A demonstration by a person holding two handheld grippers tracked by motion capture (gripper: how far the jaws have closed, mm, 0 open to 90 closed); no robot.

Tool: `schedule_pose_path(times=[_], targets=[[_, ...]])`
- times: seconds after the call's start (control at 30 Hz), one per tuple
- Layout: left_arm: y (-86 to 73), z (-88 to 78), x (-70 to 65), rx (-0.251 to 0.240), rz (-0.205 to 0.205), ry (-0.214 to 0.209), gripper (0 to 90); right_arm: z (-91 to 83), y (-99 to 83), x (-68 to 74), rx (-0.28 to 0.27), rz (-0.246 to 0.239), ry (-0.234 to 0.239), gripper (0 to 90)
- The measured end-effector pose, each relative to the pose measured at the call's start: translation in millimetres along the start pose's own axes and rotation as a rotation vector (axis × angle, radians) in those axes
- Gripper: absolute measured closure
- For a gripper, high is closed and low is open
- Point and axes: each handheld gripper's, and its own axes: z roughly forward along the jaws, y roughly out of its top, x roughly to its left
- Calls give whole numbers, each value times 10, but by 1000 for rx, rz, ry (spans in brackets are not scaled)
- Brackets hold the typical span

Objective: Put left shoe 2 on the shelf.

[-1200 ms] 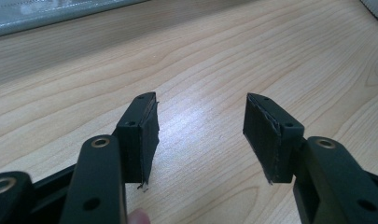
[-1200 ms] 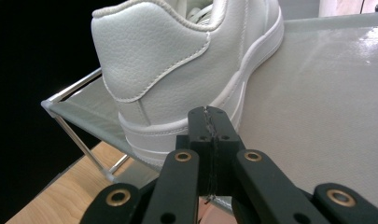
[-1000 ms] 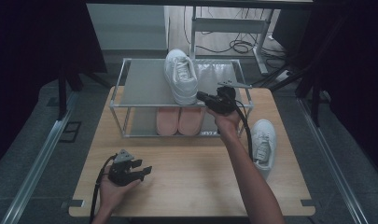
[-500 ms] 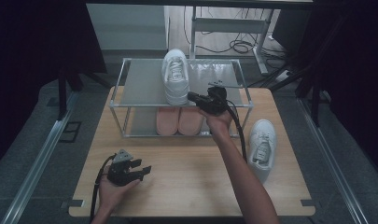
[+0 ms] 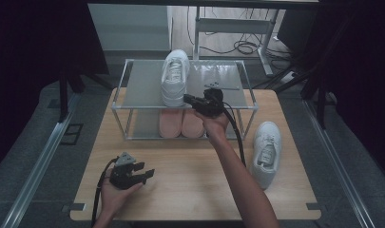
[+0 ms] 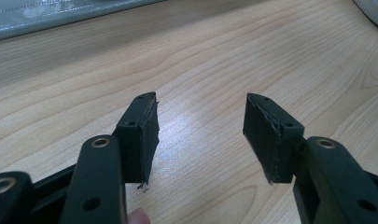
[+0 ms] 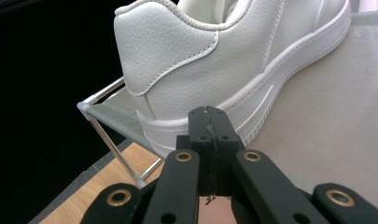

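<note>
So the right gripper (image 5: pixel 189 99) has its fingers (image 7: pixel 209 135) pressed flat together with nothing between them, and the tip sits right at the heel of the white sneaker (image 5: pixel 174 76) standing on the top shelf of the shoe rack (image 5: pixel 120 105). Looks to me like a nudge job: using the closed tip as a poker to slide the shoe into position. In the right gripper view that heel hangs pretty close to the rack's front corner, so I'd push low on the sole edge, not up on the soft collar, or the shoe will likely tip instead of sliding. Go slow and straight along the shoe's length, away from the edge. Its mate, the second white sneaker (image 5: pixel 265 153), lies on the worktop (image 5: pixel 190 190) to the right of the rack, so leaving space beside the first one seems smart. A pink pair (image 5: pixel 181 124) sits on the lower shelf. The left gripper (image 5: pixel 143 174) rests low over the worktop, fingers (image 6: pixel 269 135) spread wide, holding nothing.
</note>
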Motion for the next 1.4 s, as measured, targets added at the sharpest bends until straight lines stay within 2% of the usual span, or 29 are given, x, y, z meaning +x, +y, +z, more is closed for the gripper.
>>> schedule_pose_path(times=[0.17,0.53,0.9,1.4], targets=[[3,-10,-4,-7,-4,0,455,32,-10,22,-2,-3,-1,896],[2,-12,2,-6,-5,1,455,-20,-13,0,-10,-7,-10,895],[5,10,-25,1,3,1,454,-294,-86,-32,-40,-15,-20,885],[12,-23,-6,-13,-12,7,453,-737,-405,-101,-69,-17,-28,859]])
